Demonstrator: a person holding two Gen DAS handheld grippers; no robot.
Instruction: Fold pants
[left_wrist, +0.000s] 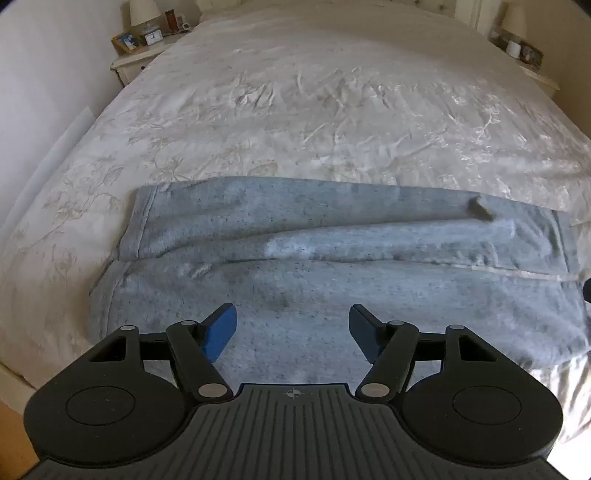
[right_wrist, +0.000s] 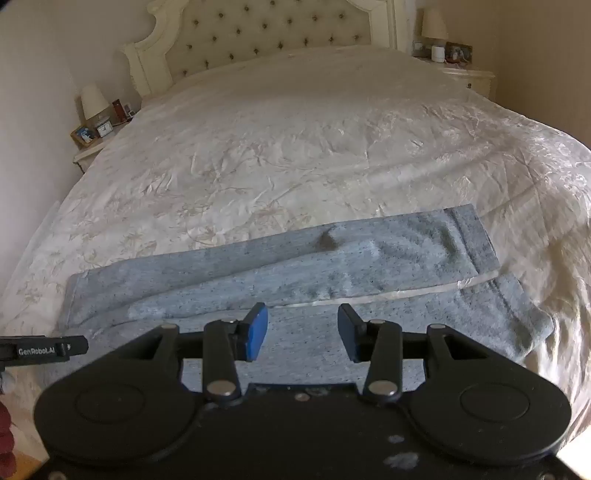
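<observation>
With the grey marl knit pants (left_wrist: 332, 266) lying flat across the cream floral bed (left_wrist: 295, 110), both the left claw (left_wrist: 291, 332) and right claw (right_wrist: 302, 330) hover part-open and empty, so the next fold requires 2 edge grasps.

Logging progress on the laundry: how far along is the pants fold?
Done: the grey pants lie flat across the bed, legs side by side. In hand: nothing; the left tongs and right tongs hang open above the fabric. Left: every fold.
</observation>
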